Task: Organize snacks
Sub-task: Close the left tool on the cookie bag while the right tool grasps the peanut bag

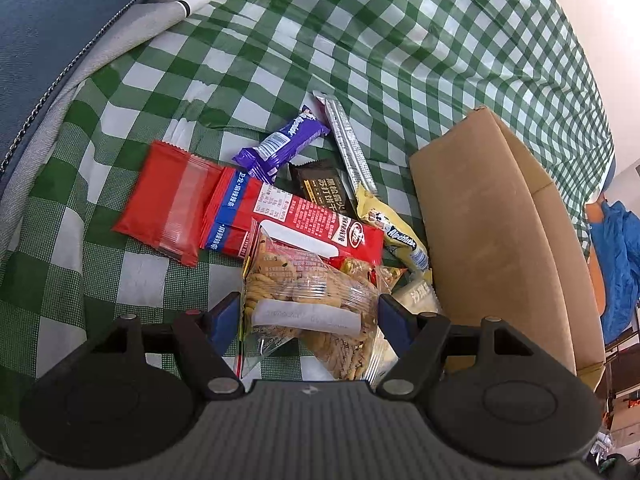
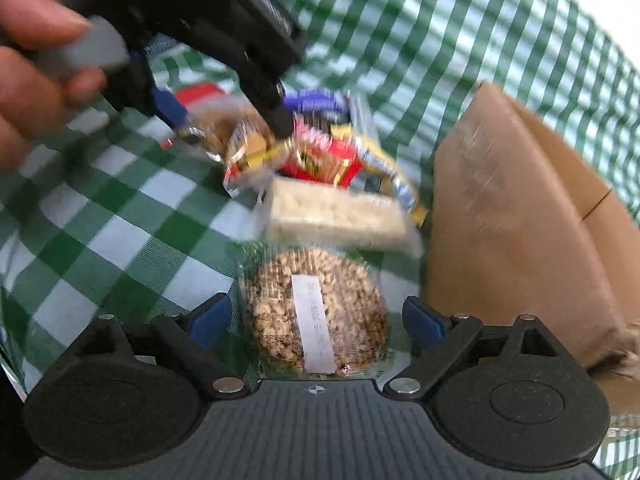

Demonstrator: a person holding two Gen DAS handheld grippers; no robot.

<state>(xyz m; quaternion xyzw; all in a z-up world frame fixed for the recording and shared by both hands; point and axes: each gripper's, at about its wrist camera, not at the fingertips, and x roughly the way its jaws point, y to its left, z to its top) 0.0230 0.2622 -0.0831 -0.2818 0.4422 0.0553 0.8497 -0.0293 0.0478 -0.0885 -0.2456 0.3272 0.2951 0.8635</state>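
A pile of snacks lies on a green-checked cloth (image 1: 360, 40). My left gripper (image 1: 310, 316) is shut on a clear bag of small biscuits (image 1: 308, 280), with a blue pad against each side. In the right wrist view that left gripper (image 2: 228, 124) shows at the upper left, held by a hand (image 2: 28, 64). My right gripper (image 2: 318, 318) is open around a round nut cake in clear wrap (image 2: 348, 292), with gaps on both sides. A pale puffed-rice bar (image 2: 332, 212) lies just beyond it.
An open cardboard box (image 1: 492, 220) stands at the right of the pile. Behind the biscuit bag lie two red packs (image 1: 168, 204), a purple bar (image 1: 280, 140), a silver stick (image 1: 348, 140), a dark pack (image 1: 320, 184) and a yellow pack (image 1: 392, 228). A blue zipped cushion (image 1: 60, 20) borders the far left.
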